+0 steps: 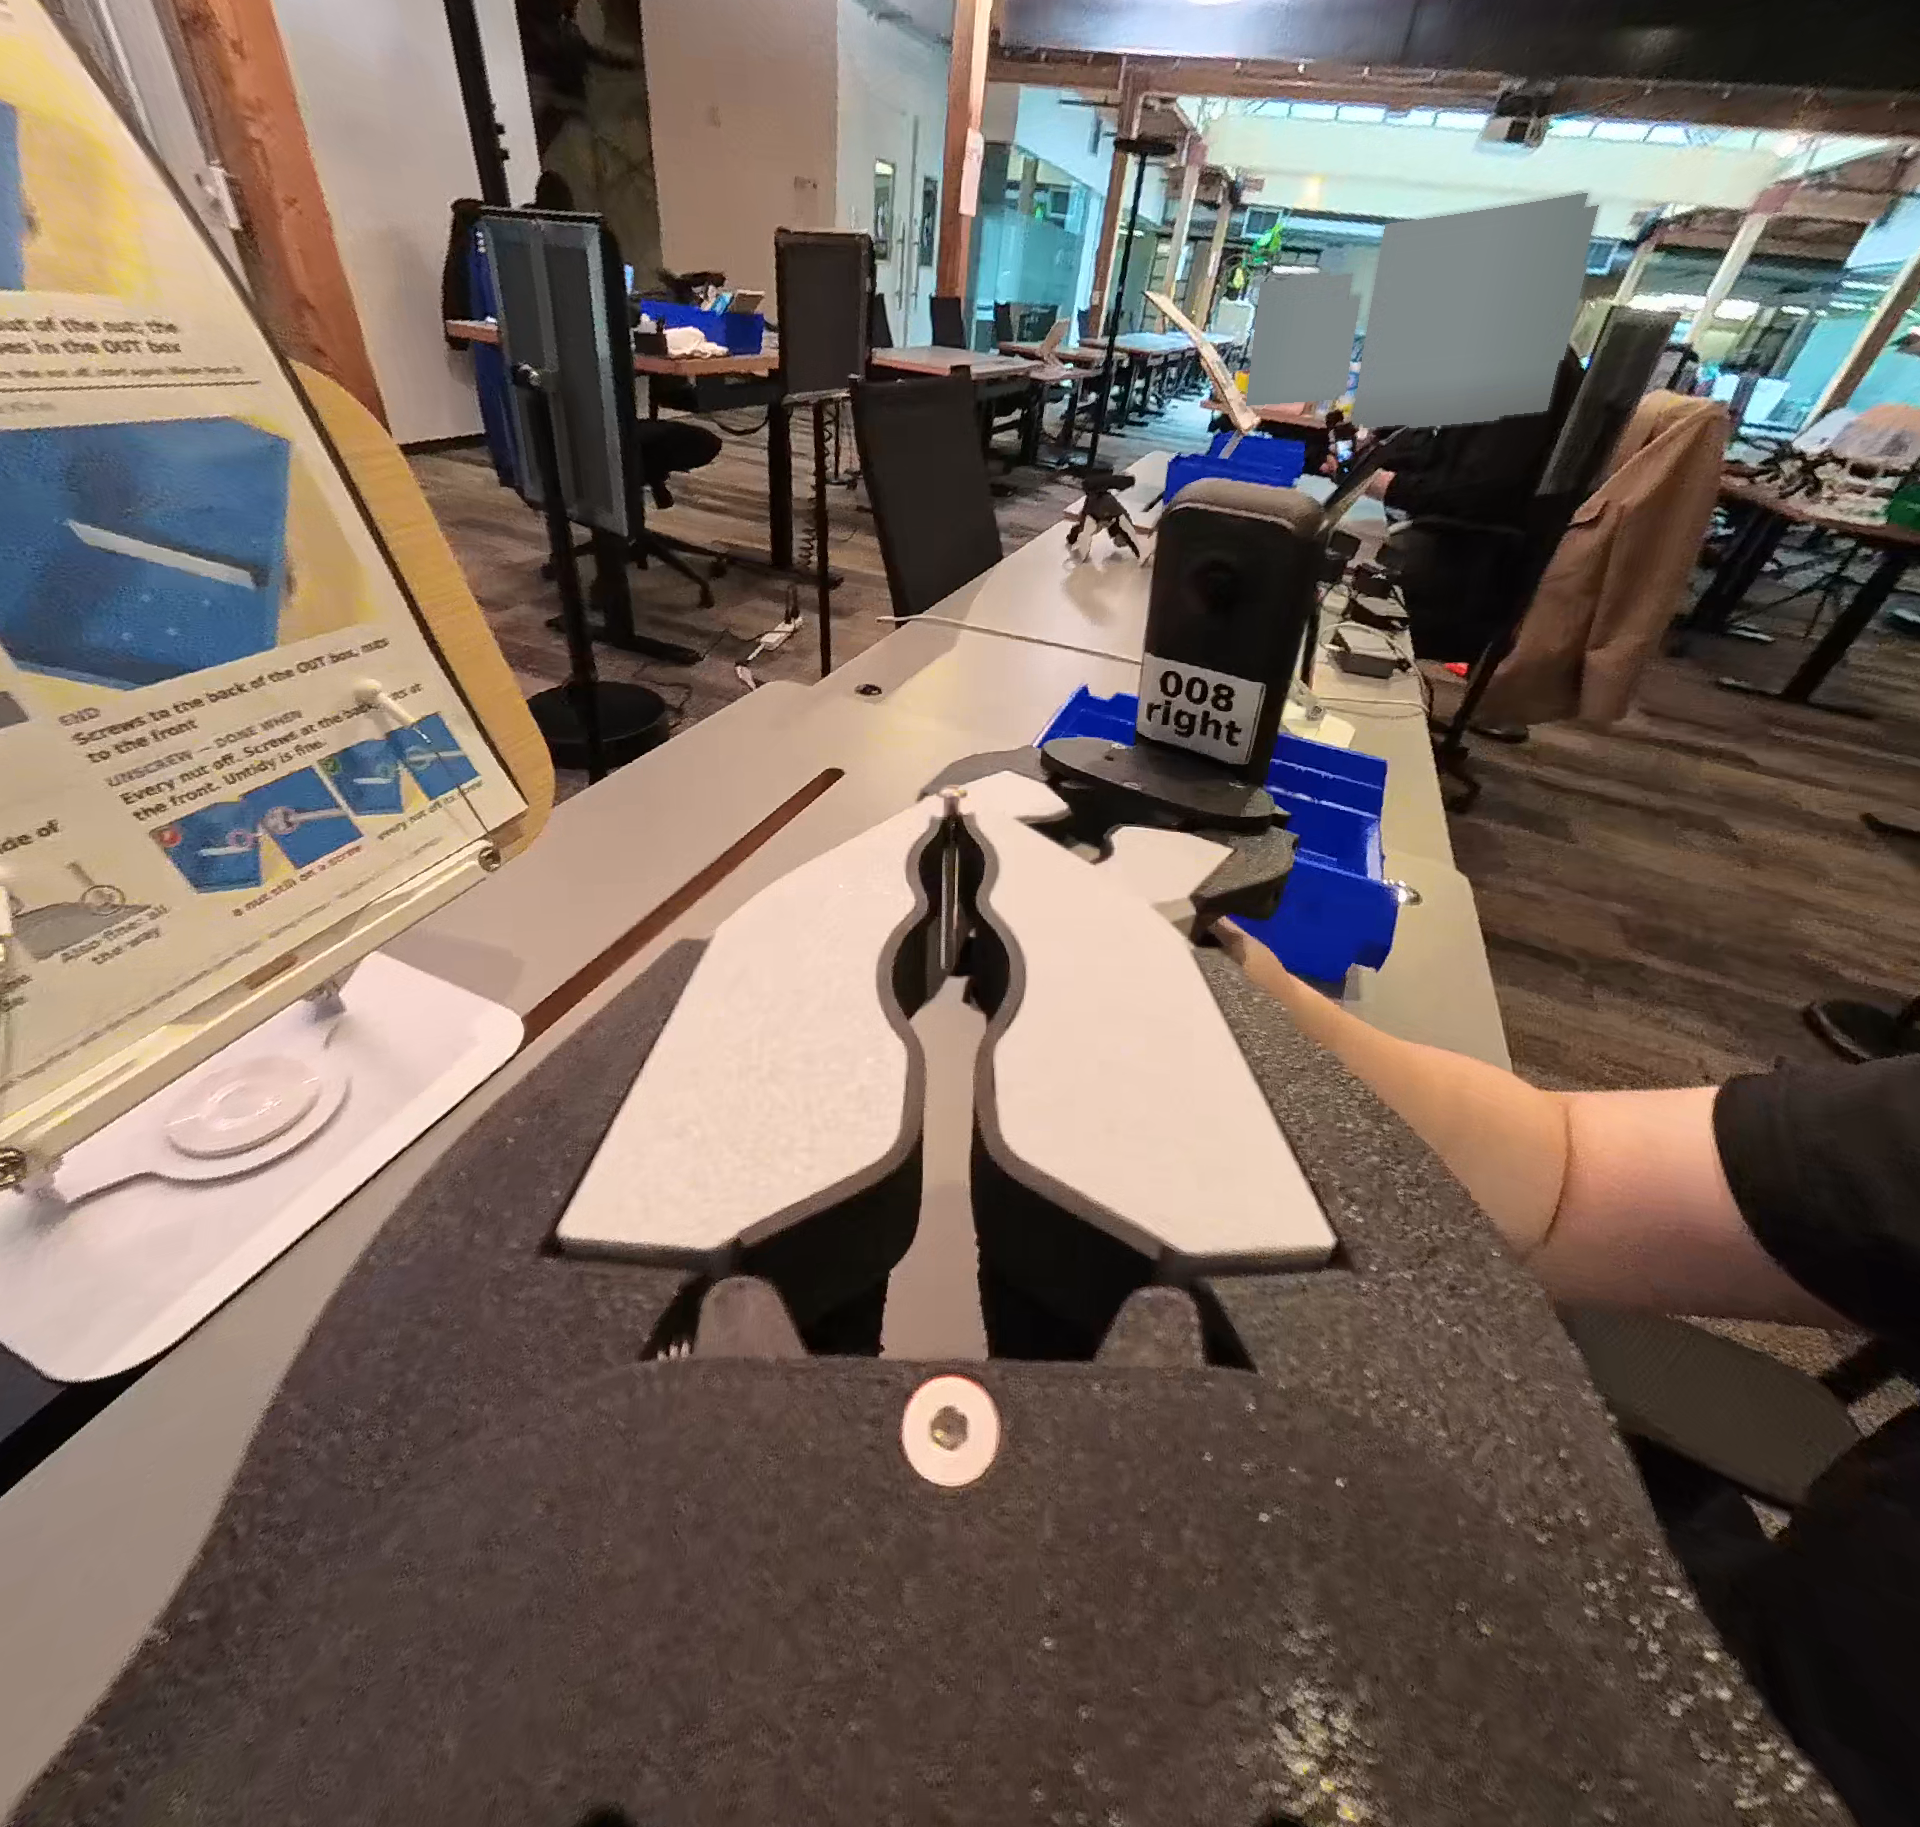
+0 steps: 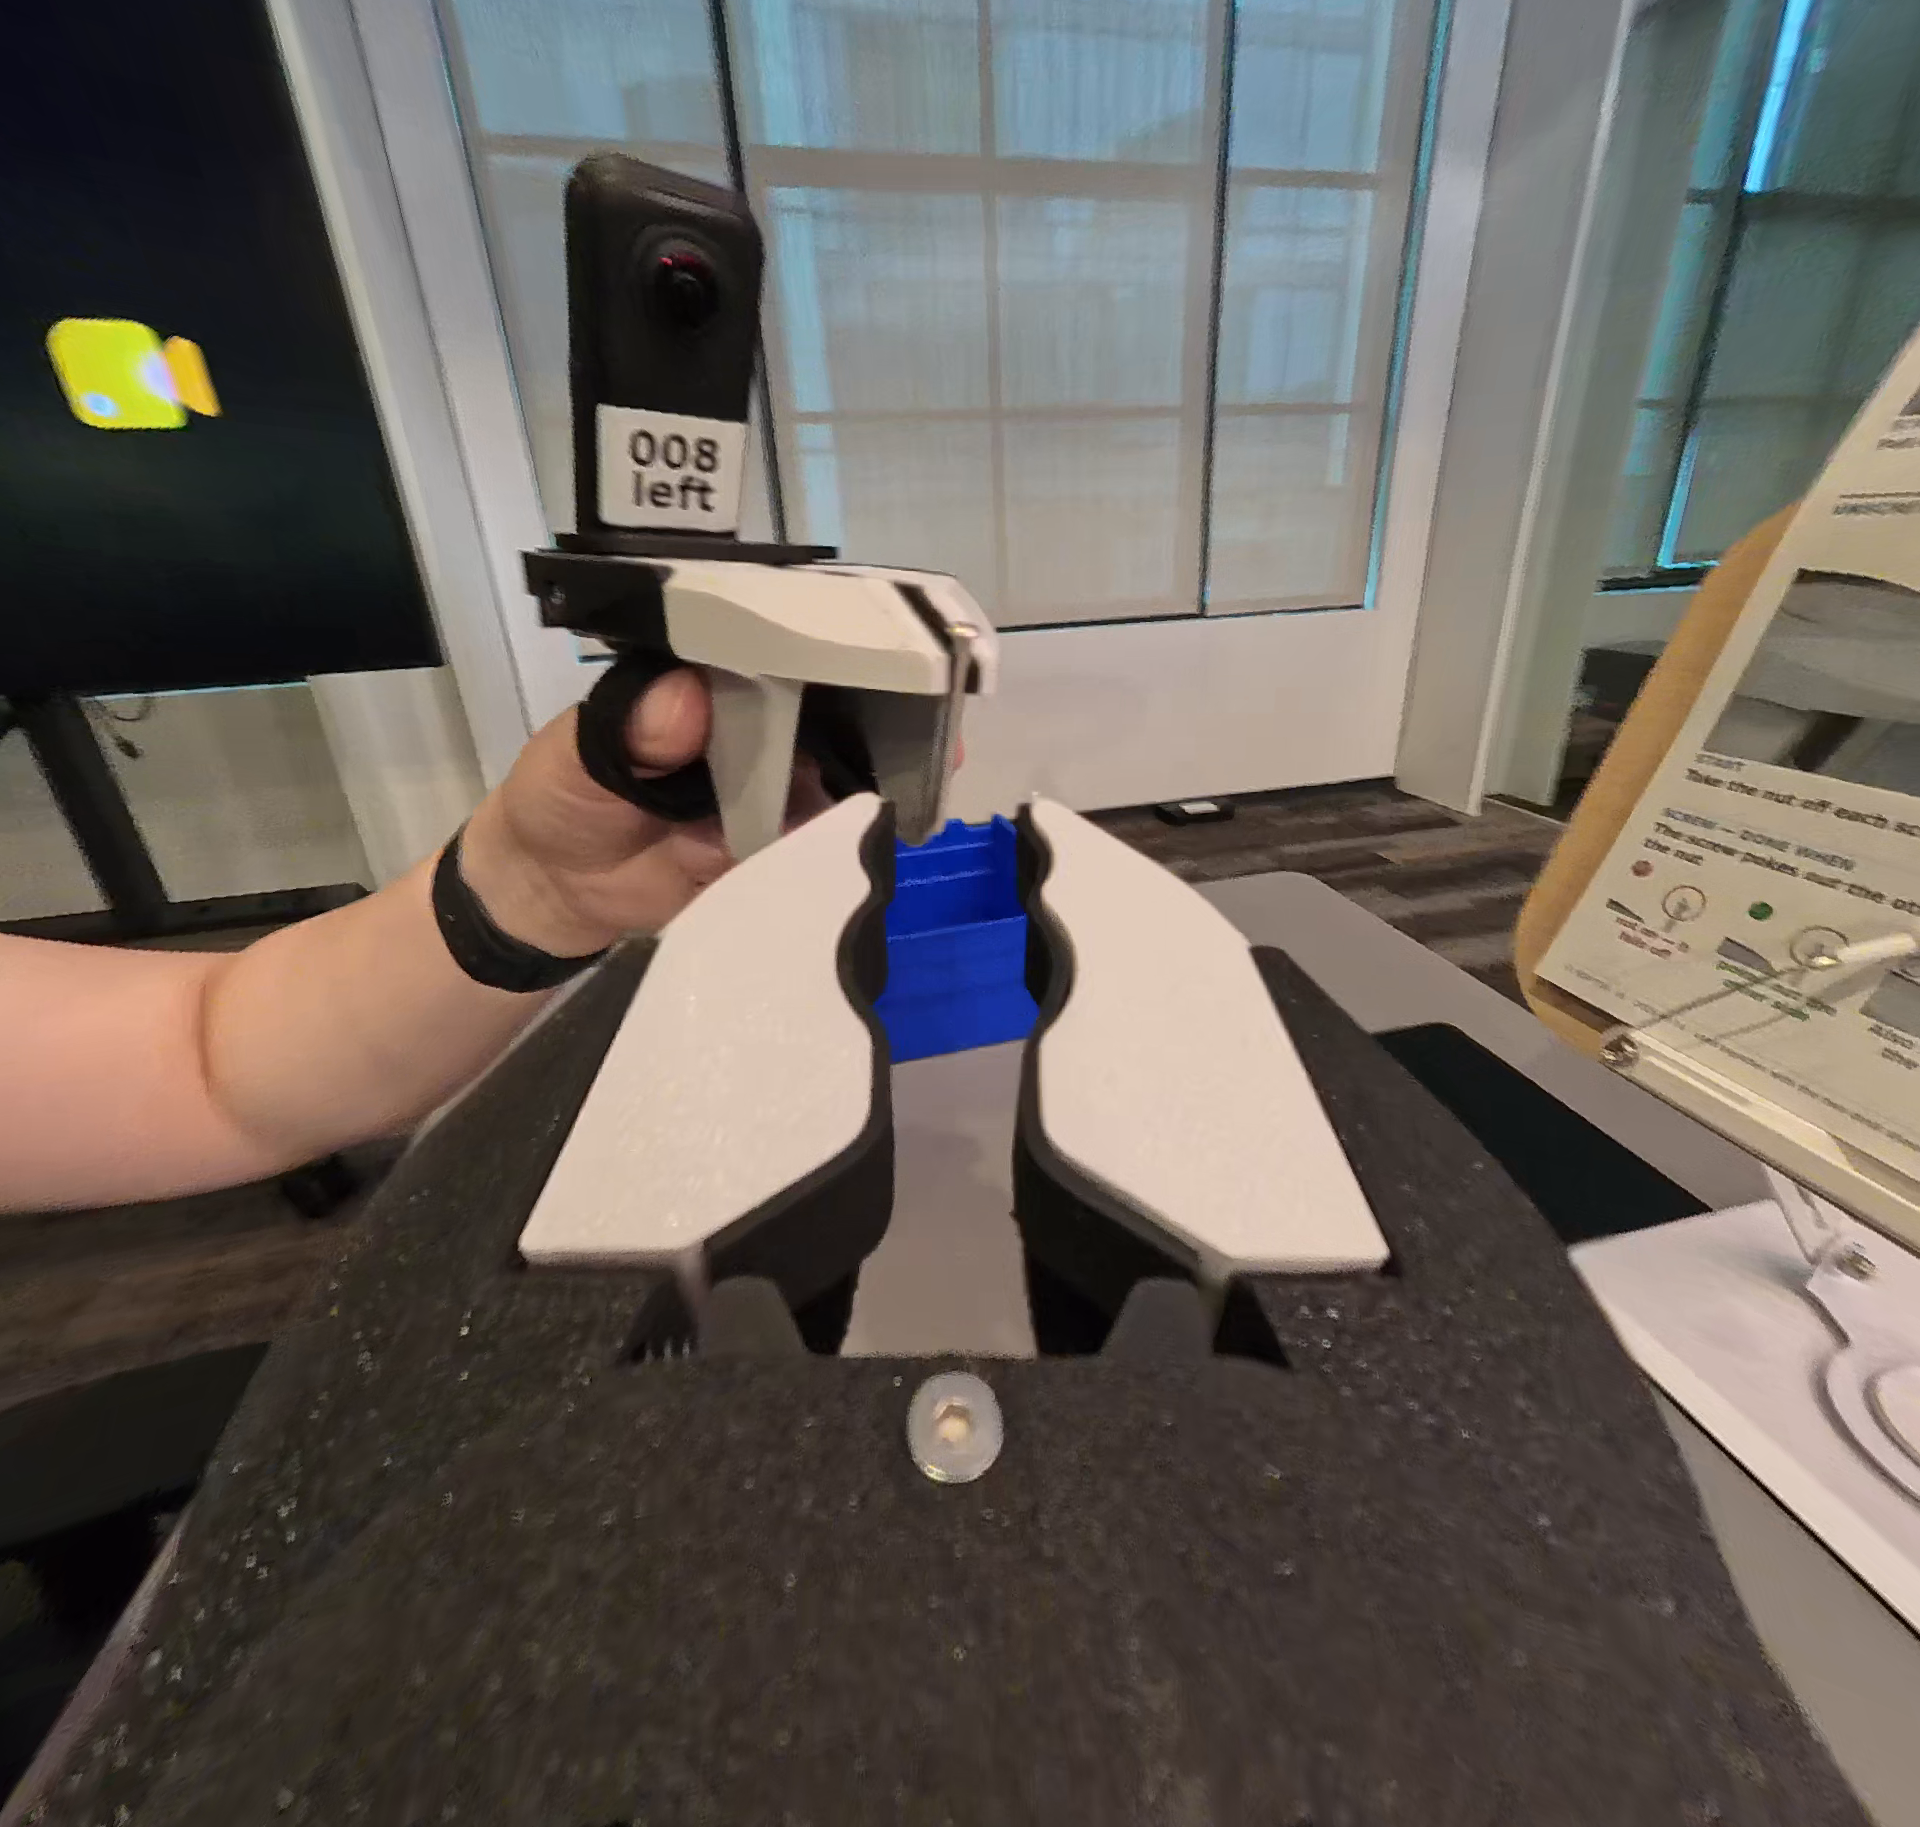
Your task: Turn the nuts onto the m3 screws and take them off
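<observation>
Above the grey table (image 1: 727,738) and blue bin (image 1: 1340,842), the left gripper (image 1: 951,821) pinches one long screw (image 2: 951,728) upright. The right gripper (image 2: 956,821) is half open, empty. No nut shows, so threading looks undone.

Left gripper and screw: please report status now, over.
Left gripper shut on screw, head up, shaft hanging down. Right gripper open, just under screw tip. No nut visible. Blue bin beyond; path clear.

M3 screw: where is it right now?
The screw is clamped upright between the left gripper fingertips, head on top. In the right wrist view it hangs just above the open right gripper, with the blue bin beyond.
</observation>
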